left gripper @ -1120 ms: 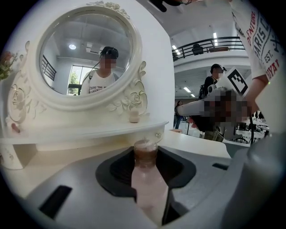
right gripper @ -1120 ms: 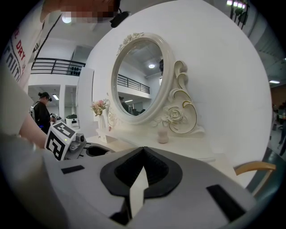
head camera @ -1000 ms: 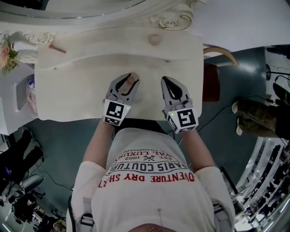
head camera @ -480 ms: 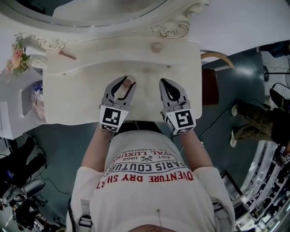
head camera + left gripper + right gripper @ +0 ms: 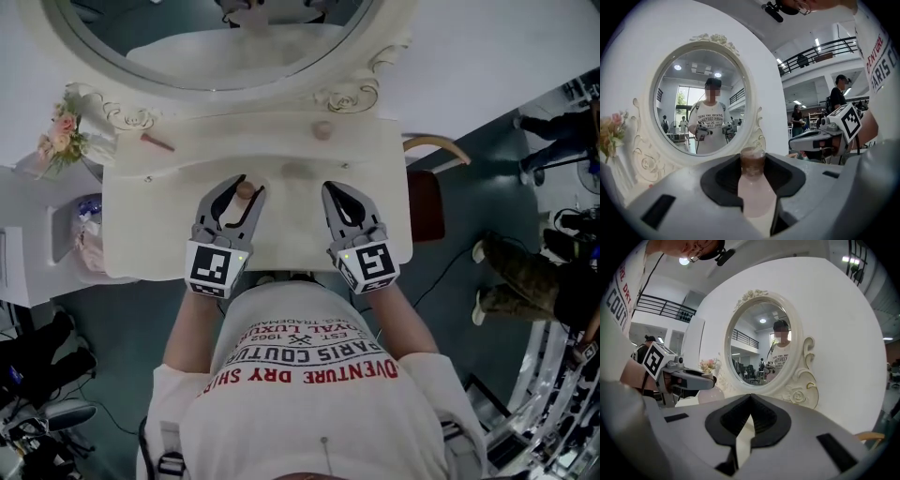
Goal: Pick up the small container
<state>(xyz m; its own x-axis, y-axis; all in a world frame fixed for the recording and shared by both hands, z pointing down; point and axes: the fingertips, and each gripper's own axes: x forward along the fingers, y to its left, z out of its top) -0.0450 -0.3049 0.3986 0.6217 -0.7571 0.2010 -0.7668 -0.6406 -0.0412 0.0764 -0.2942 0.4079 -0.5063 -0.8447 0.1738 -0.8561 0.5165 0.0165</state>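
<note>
The small container point(image 5: 245, 190) is a pale pink bottle with a brown cap. It sits upright between the jaws of my left gripper point(image 5: 237, 195), lifted above the cream dressing table point(image 5: 375, 178). In the left gripper view the container point(image 5: 753, 187) fills the gap between the pads, and the left gripper point(image 5: 753, 174) is shut on it. To its right my right gripper point(image 5: 335, 194) hovers level with it. That gripper point(image 5: 749, 404) has its jaws closed together with nothing between them.
A second small round container point(image 5: 322, 129) stands at the table's back, below the oval mirror point(image 5: 216, 37). A pink stick point(image 5: 157, 142) lies at the back left, near a vase of flowers point(image 5: 61, 136). A chair point(image 5: 427, 192) stands to the right of the table.
Both grippers have risen above the table top, the left one carrying the container up with it. The mirror has come into the head view.
</note>
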